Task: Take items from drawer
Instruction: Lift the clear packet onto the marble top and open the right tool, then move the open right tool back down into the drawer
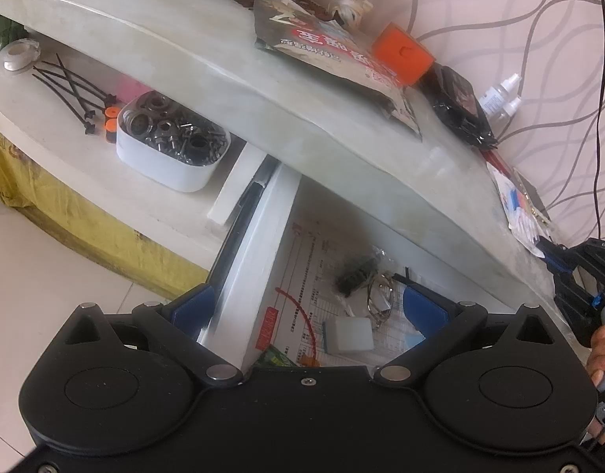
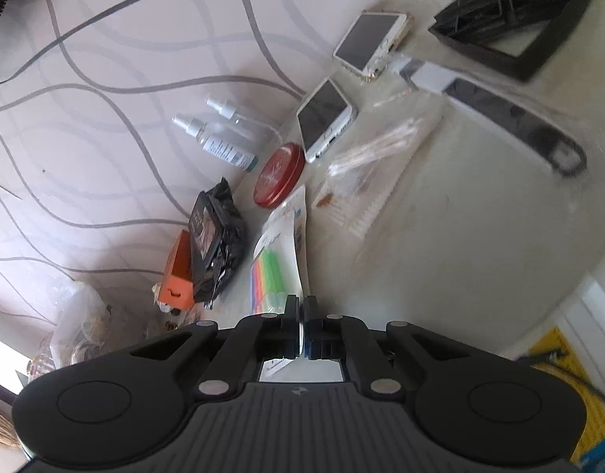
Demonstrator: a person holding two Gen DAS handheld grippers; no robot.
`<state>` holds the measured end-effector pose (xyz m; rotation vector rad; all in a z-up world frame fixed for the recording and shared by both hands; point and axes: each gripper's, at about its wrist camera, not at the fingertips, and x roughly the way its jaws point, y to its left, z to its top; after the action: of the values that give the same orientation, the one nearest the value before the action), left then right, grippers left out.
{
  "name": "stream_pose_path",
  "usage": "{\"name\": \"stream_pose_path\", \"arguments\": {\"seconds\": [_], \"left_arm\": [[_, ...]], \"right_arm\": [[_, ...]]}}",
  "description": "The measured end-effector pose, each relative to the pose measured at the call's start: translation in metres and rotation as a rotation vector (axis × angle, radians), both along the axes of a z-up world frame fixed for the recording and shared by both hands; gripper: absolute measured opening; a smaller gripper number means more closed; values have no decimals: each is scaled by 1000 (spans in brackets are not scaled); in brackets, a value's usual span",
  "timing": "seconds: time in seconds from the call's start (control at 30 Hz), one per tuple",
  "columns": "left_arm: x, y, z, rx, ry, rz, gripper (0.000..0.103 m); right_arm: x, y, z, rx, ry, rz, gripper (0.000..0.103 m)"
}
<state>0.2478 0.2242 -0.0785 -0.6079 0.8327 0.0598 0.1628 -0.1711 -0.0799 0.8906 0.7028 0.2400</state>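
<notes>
Under the marble tabletop [image 1: 342,149] the white drawer [image 1: 259,236] stands pulled out. On its printed paper lining lie a white translucent block [image 1: 351,335], wire rings [image 1: 381,295], a small dark item [image 1: 355,276] and a green packet [image 1: 277,356]. My left gripper [image 1: 306,307] is open, its blue pads either side of the drawer's white wall. My right gripper [image 2: 301,301] is shut on the thin edge of a packet of coloured tabs [image 2: 279,260], held low over the tabletop. The left wrist view shows that right gripper [image 1: 555,256] at the far right, by the packet [image 1: 519,213].
On the tabletop [image 2: 480,216] are two phones [image 2: 326,118], a red round tin [image 2: 279,175], spray bottles [image 2: 223,142], a black pouch [image 2: 215,236], an orange box [image 2: 178,276], bagged cotton swabs [image 2: 377,146] and a black frame [image 2: 515,27]. A white tub of washers [image 1: 172,146] sits on the lower shelf.
</notes>
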Motion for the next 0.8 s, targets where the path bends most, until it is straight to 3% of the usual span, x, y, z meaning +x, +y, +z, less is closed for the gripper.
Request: {"name": "stream_pose_path", "arguments": {"seconds": [0.13,0.2,0.27,0.3,0.37,0.63,0.8], "left_arm": [[-2,1,0,0,-1,-3,103],[-3,1,0,-3,-2,-3,103],[-3,1,0,-3,-1,-2,103],[-3,1,0,-2,-1,-2,103],[-3,1,0,-2,-2,-1,103],[-2,1,1,-4,-2,0,103],[-2,1,1,-6,-2,-1,103]], "right_arm": [[-3,5,7,-80,-16,-17,7],[-7,11,15,-145,-47,-13,25],[-15,20,27,-238,-94,-18,59],[-19,27,34,-307,-128,-13,61],[-25,44,47,-452,-203,8,61],[-39,95,54,-796,-300,236,57],[-24,111,42,-911,-278,264,49]]}}
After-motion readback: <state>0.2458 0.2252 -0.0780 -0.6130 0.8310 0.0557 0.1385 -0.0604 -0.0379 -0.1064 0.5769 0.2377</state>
